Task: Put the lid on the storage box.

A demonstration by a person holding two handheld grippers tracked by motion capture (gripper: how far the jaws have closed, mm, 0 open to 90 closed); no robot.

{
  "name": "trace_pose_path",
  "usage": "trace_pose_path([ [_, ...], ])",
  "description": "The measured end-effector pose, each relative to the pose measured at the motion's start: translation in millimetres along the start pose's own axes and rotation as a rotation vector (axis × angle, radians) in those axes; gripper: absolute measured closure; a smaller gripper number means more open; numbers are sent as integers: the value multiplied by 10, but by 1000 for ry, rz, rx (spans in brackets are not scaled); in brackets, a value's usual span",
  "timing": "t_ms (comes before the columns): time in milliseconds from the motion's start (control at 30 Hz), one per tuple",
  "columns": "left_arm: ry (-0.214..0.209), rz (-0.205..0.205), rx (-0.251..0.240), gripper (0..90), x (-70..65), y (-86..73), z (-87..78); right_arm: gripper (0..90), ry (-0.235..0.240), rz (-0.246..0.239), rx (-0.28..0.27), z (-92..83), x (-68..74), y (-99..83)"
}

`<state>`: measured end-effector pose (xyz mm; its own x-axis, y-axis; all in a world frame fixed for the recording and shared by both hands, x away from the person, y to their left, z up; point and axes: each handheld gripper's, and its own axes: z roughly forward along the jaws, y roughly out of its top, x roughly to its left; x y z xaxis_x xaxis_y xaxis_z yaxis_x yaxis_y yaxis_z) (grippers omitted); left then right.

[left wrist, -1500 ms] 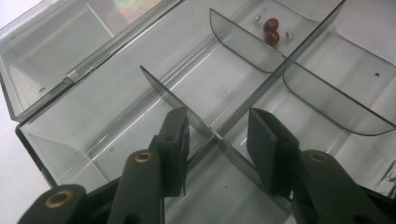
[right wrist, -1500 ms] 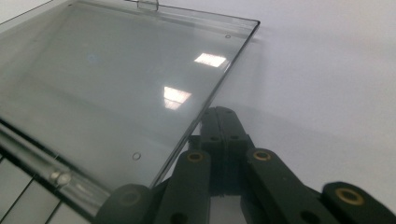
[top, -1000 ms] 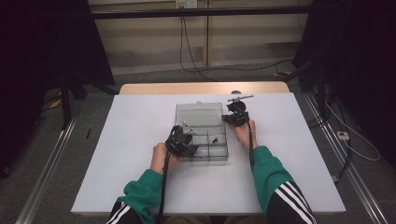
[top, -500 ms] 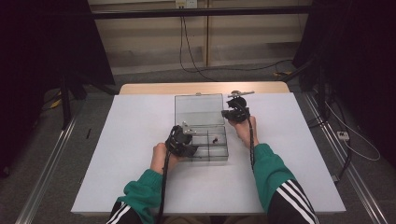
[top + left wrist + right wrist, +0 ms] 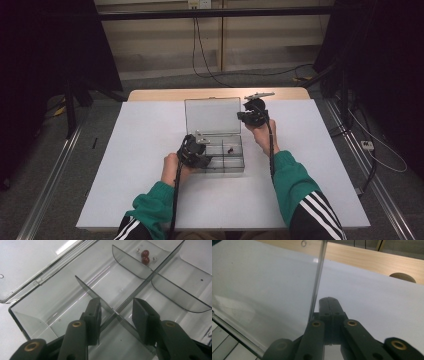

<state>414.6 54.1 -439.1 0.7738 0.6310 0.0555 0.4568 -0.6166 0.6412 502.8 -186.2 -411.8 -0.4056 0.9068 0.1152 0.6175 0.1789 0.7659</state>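
Note:
A clear plastic compartment box (image 5: 239, 169) stands mid-table, its hinged lid (image 5: 212, 115) tilted up at the back. My left gripper (image 5: 204, 153) reaches into the box's front left corner. In the left gripper view its jaws (image 5: 116, 308) stand open astride a thin divider (image 5: 140, 286), with the pads off it. Two dark red beads (image 5: 145, 257) lie in a far compartment (image 5: 230, 149). My right gripper (image 5: 245, 116) is at the lid's right edge. Its jaws (image 5: 330, 301) are shut together with nothing between them, and the lid's edge (image 5: 317, 285) rests against the left jaw.
Two small metal bits (image 5: 137, 250) lie beside the beads. The box sits on a white table (image 5: 150, 150), with bare room on both sides. A wooden strip (image 5: 374, 260) runs along the back. Both sleeves are green.
My right gripper has risen, and the lid has swung further up from the table with it. The left gripper and the box have stayed in place.

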Motion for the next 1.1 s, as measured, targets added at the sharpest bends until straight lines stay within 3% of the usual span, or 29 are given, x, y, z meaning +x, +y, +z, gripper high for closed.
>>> trace_pose_path([
  [567, -3, 10, -21, 600, -2, -10, -14, 900, 19, -18, -20, -104, 33, 21],
  [600, -6, 3, -31, 583, -1, -10, -21, 900, 21, -20, -18, -110, 37, 22],
  [667, 0, -7, -43, 445, -1, 1, -54, 900, 21, -24, -19, -125, 42, 25],
  [700, -3, -6, -53, 419, 3, 4, -79, 900, 22, -26, -21, -136, 45, 28],
  [867, 13, -27, -104, 174, 32, 15, -290, 900, 30, -40, -28, -182, 61, 27],
  [1100, 59, -63, -147, 95, 100, -144, -594, 900, 48, -70, -38, -283, 98, 13],
])
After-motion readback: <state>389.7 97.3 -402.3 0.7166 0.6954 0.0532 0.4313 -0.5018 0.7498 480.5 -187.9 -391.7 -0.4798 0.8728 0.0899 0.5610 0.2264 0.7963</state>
